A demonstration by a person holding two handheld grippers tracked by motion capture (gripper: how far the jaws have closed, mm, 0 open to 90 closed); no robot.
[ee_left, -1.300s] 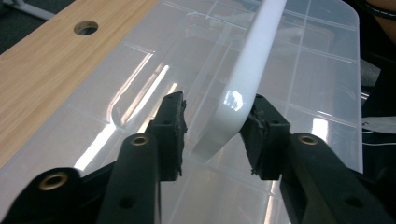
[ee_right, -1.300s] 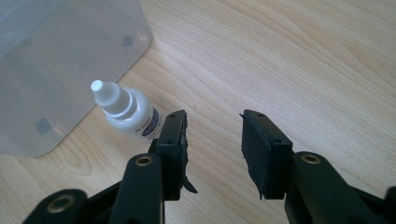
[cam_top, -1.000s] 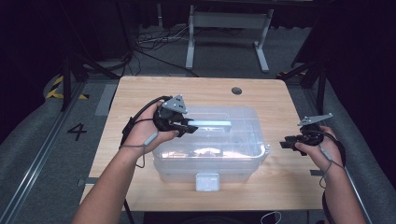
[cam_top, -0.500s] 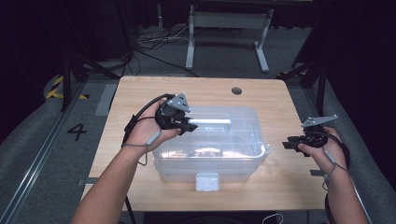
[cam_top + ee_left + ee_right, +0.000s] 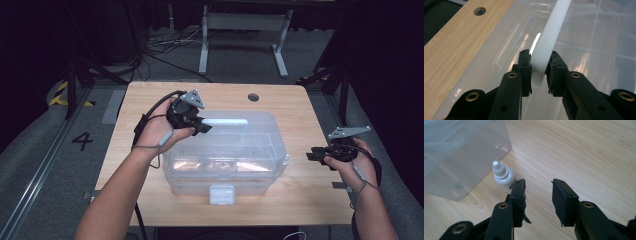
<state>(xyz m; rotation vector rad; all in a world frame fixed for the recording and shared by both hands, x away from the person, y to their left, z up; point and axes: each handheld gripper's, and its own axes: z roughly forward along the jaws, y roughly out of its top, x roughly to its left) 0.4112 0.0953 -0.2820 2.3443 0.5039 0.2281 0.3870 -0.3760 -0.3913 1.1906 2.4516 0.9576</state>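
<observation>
Left fingers [image 5: 539,71] clamp white handle [image 5: 550,37] — right fingers [image 5: 539,195] closing, empty

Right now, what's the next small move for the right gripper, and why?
Probably shift the right gripper toward the small white dropper bottle to bracket it. Its jaws have just been closing with nothing between them, and the bottle stands outside one jaw, beside the clear box. The left gripper clamps the white handle.
</observation>
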